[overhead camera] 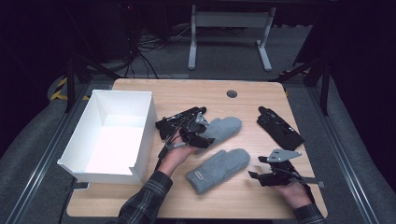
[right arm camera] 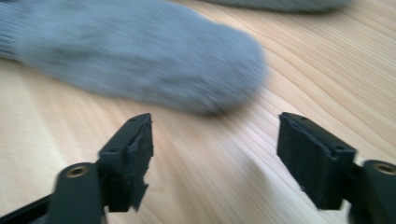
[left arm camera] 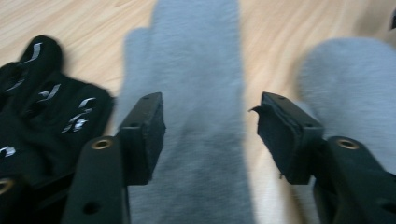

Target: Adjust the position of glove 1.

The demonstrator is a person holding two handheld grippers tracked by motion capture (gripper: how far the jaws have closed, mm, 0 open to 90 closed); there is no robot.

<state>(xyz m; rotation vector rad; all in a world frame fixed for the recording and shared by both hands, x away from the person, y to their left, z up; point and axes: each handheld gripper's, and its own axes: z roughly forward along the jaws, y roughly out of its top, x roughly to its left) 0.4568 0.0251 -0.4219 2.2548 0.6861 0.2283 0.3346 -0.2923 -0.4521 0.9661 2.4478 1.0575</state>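
Two hand-held grippers, both with fingers spread apart

The left gripper (overhead camera: 198,133) sits at the centre of the high view, its forearm in a plaid sleeve rising from the bottom edge; the right gripper (overhead camera: 257,168) lies low at the lower right, held in the right hand (overhead camera: 294,192).

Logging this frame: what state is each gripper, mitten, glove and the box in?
left gripper: open, jaws astride the far grey mitten
right gripper: open, over bare table, short of the near grey mitten
far grey mitten: flat on the table, not gripped
near grey mitten: flat, untouched
black glove: flat at the table's right
white box: open-topped, nothing visible inside
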